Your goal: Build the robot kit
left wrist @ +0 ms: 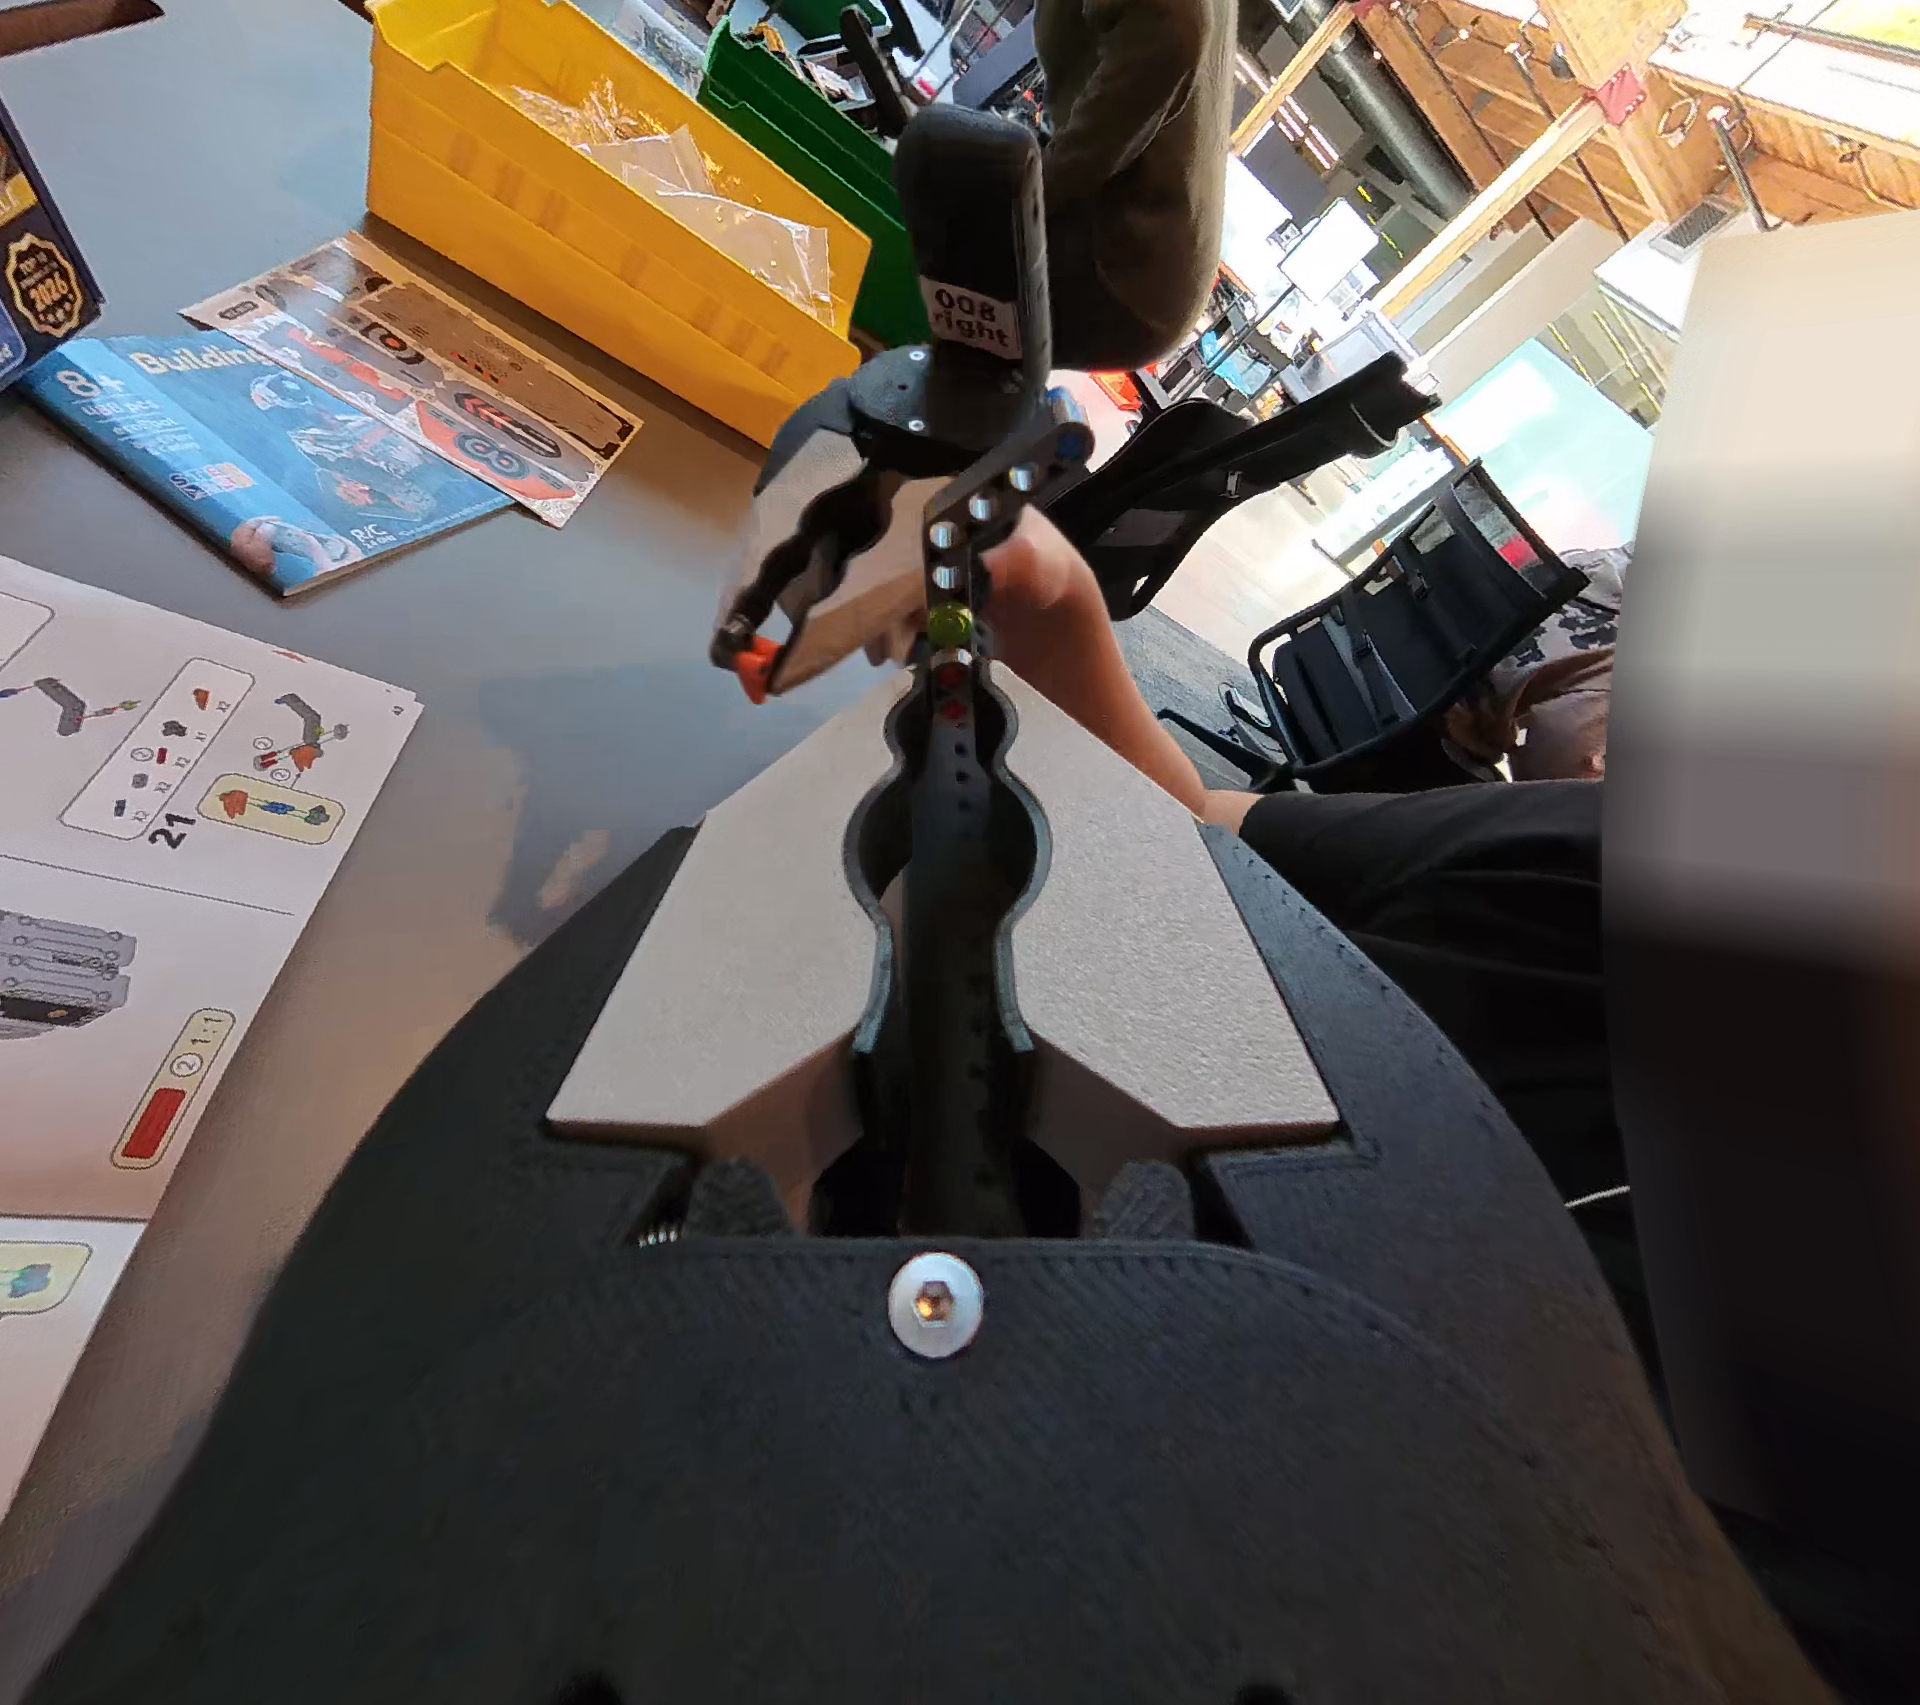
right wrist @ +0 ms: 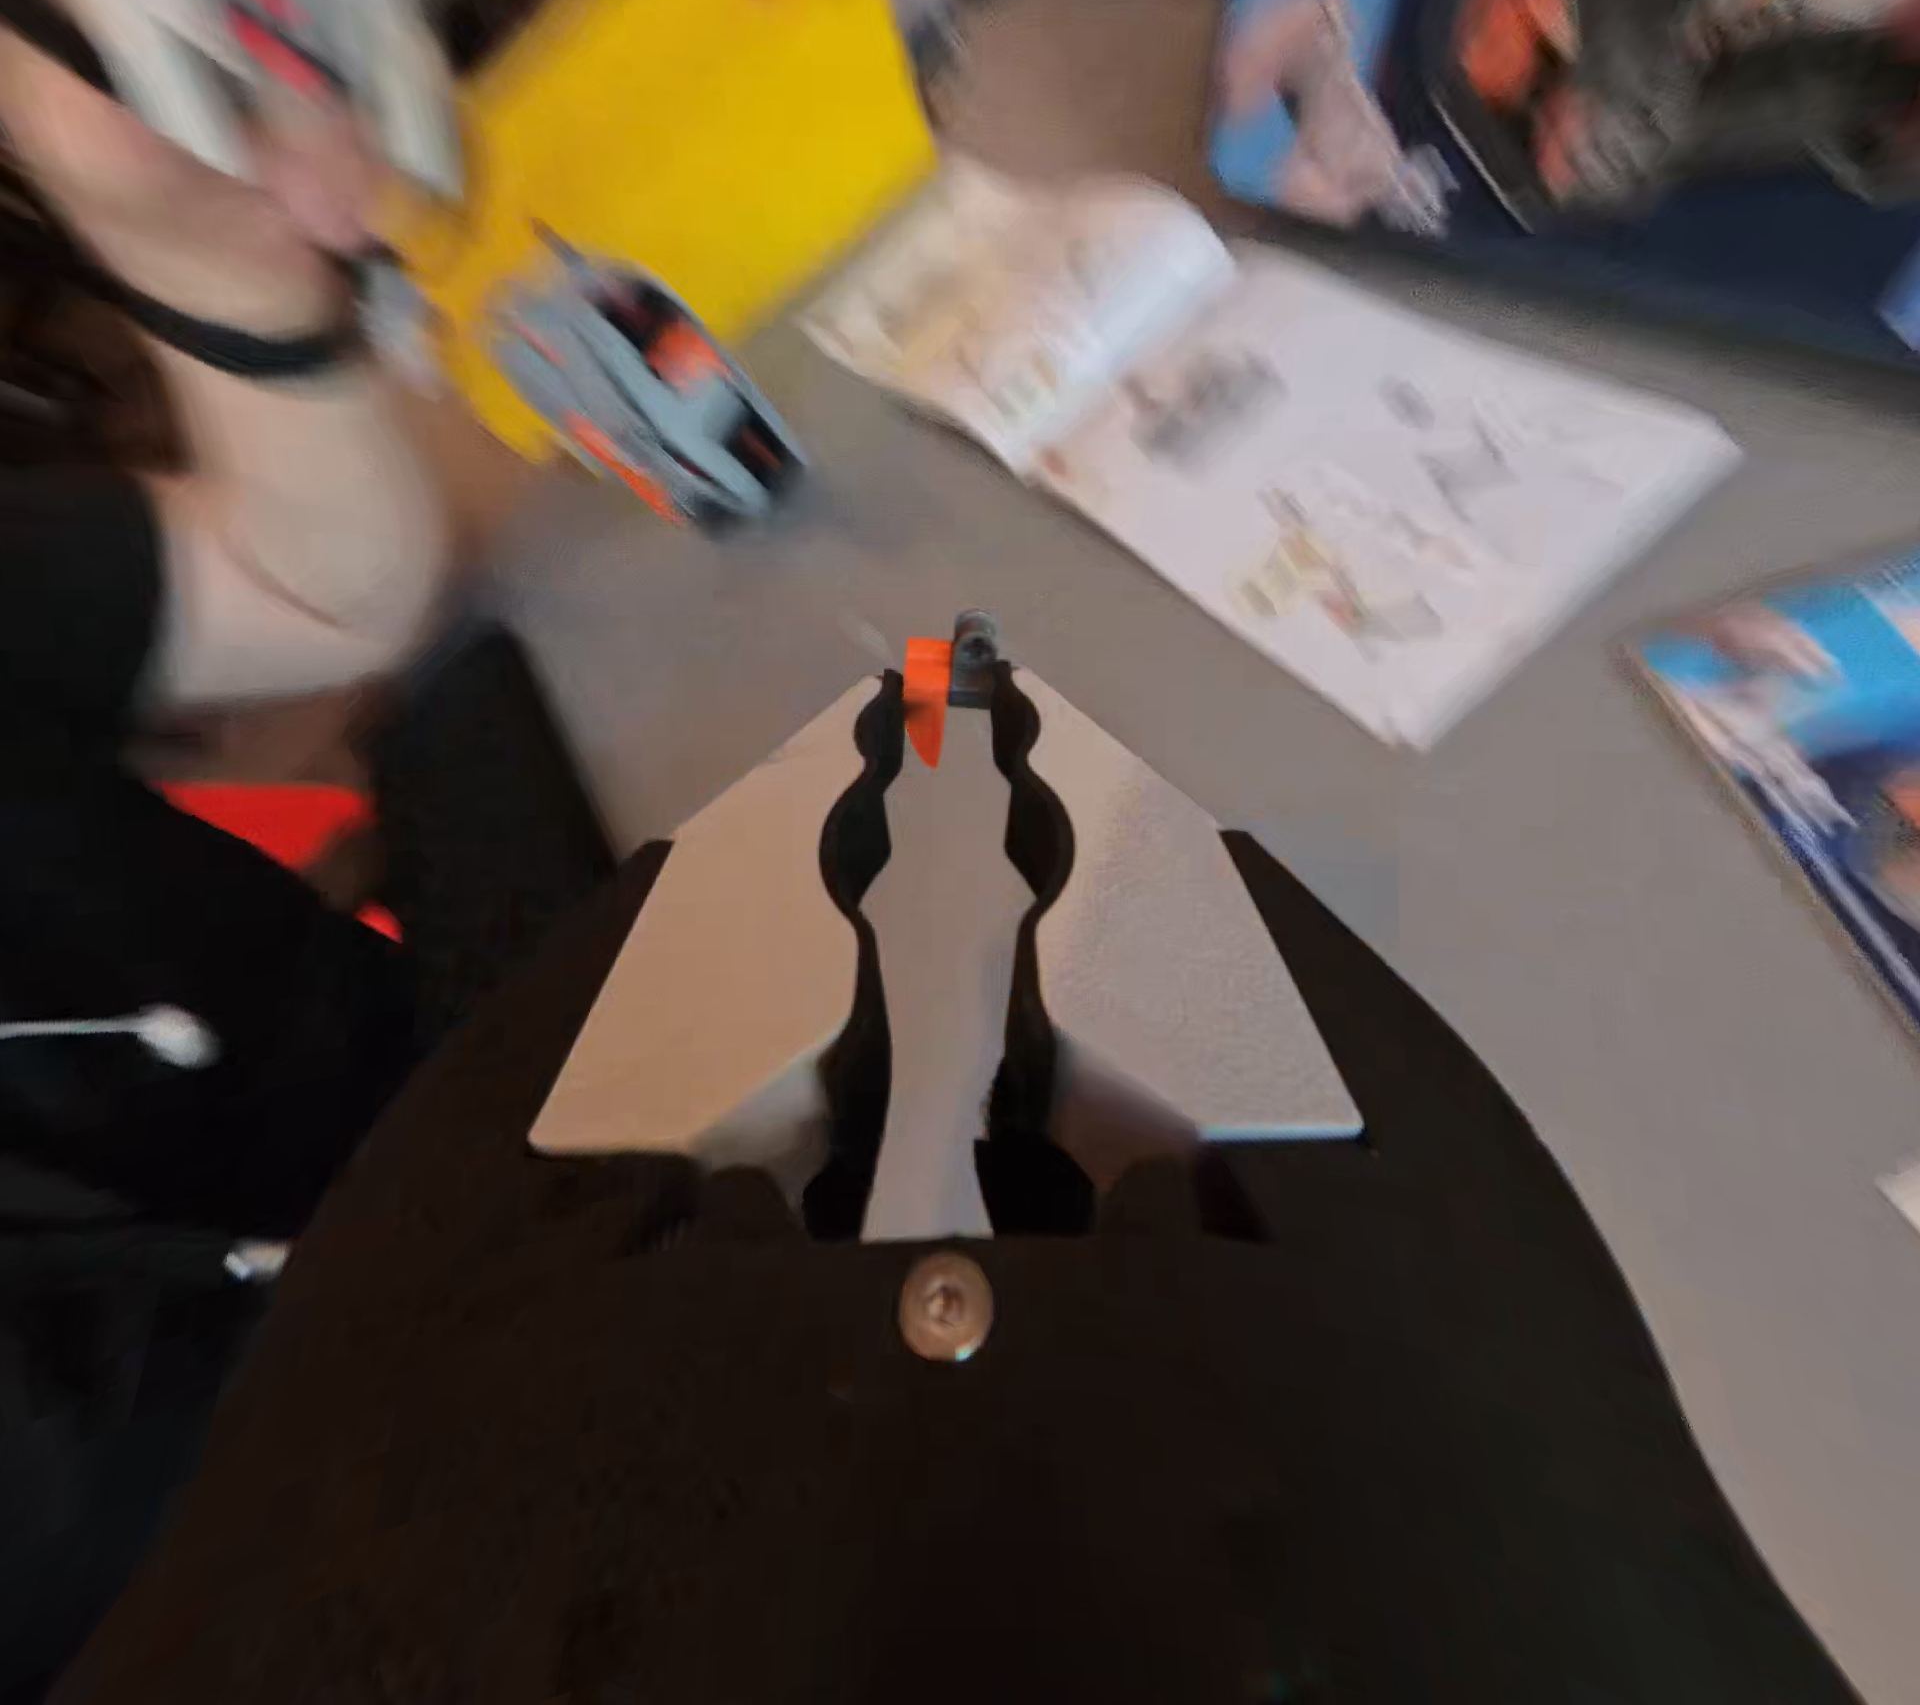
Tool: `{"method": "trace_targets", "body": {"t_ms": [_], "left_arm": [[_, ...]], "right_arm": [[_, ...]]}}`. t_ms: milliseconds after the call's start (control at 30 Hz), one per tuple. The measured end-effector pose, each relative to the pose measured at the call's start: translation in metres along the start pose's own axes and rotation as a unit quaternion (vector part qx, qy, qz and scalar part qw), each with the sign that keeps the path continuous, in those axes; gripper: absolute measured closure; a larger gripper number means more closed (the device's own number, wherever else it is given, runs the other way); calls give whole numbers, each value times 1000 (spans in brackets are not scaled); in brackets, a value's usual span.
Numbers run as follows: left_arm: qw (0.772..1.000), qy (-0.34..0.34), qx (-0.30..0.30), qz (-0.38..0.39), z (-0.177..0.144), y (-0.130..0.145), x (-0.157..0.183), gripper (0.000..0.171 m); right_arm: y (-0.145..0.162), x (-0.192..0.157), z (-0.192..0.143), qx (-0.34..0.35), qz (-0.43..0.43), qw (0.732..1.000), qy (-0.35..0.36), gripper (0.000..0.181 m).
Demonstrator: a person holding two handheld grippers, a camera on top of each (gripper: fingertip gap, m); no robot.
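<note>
My left gripper [left wrist: 951,689] is shut on a long black perforated beam [left wrist: 951,928] that runs between its fingers. The beam sticks out past the tips and bends up to the right, with silver pins [left wrist: 982,507], a green pin [left wrist: 951,621] and a red one in its holes. My right gripper [left wrist: 753,653] is just left of the beam's end, shut on a small orange piece [left wrist: 762,656]. In the blurred right wrist view the right gripper [right wrist: 940,689] pinches the orange piece [right wrist: 925,705] with a small grey pin part [right wrist: 975,668] at its tips, above the grey table [right wrist: 1558,980].
A yellow bin [left wrist: 582,201] with clear bags and a green bin [left wrist: 790,86] stand at the back. A sticker sheet [left wrist: 436,377], a blue booklet [left wrist: 260,460] and open instruction pages [left wrist: 156,824] lie at the left. A grey and orange toy car [right wrist: 644,388] is near the yellow bin [right wrist: 707,97]. Chairs [left wrist: 1403,637] stand off the table's right.
</note>
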State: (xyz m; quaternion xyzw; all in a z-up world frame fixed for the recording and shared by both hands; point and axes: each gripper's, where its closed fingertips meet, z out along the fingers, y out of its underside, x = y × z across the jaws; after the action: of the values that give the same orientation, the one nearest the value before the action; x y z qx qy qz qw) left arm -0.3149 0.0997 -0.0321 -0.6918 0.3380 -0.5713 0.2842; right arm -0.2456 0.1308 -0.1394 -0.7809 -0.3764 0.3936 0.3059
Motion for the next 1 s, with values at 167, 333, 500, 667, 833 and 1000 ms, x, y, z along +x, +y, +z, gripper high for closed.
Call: {"method": "trace_targets", "body": {"t_ms": [167,333,500,667,833,1000], "left_arm": [[1000,1,-4,8,-3,0,13,166],[1000,-1,-13,8,0,4,16,166],[1000,3,-19,-3,2,7,13,166],[1000,4,-20,-9,2,7,12,166],[1000,5,-18,-8,1,6,12,166],[1000,6,-18,-8,0,6,14,166]], "right_arm": [[81,35,-20,-227,7,967,119,165],[120,47,-16,-315,-11,936,159,165],[134,51,-12,-349,-17,922,168,164],[133,46,-19,-354,-18,923,153,150],[107,52,-22,-270,-6,948,170,165],[108,50,-16,-242,57,947,202,167]]}}
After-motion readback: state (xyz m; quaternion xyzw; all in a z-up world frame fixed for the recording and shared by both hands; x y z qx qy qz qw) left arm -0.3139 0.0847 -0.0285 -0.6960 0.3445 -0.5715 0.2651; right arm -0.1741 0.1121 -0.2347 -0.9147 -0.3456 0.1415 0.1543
